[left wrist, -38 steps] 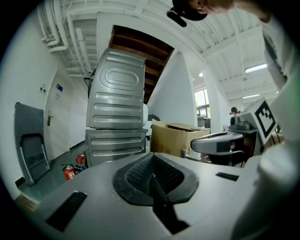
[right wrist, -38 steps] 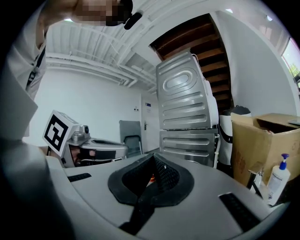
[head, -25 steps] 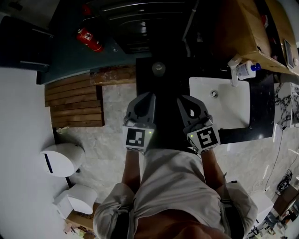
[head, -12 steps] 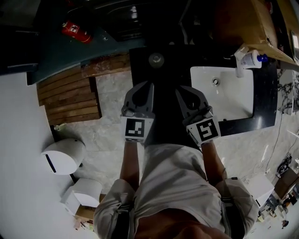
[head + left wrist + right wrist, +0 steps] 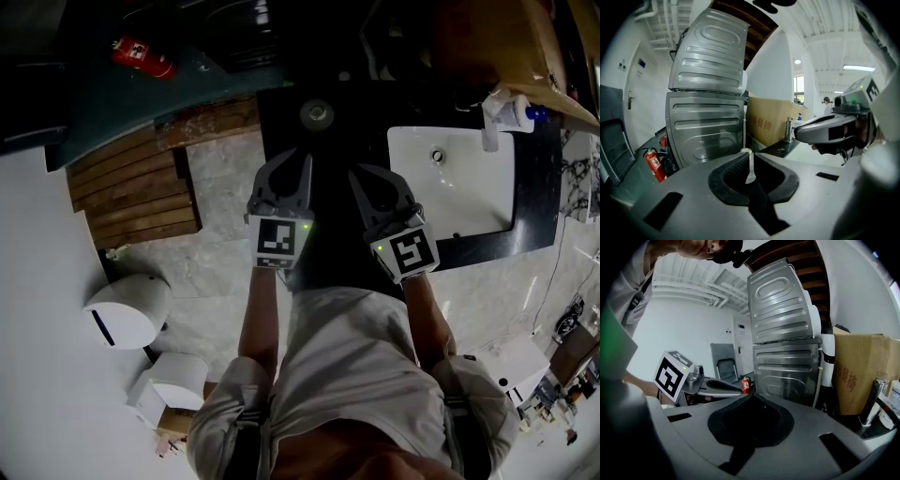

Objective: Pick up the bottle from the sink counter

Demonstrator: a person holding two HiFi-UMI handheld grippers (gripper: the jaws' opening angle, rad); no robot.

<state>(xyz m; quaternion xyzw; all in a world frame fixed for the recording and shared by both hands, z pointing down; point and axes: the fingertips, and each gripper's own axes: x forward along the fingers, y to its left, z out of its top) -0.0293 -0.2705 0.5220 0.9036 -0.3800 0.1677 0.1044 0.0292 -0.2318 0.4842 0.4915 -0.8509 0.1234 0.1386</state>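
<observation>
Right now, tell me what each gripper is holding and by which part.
Nothing is held. The left gripper and right gripper are both shut and empty; the bottle sits untouched on the sink counter.

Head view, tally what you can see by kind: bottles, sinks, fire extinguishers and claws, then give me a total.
bottle: 1
sink: 1
fire extinguisher: 1
claws: 2, the left claw and the right claw
total: 5
</observation>
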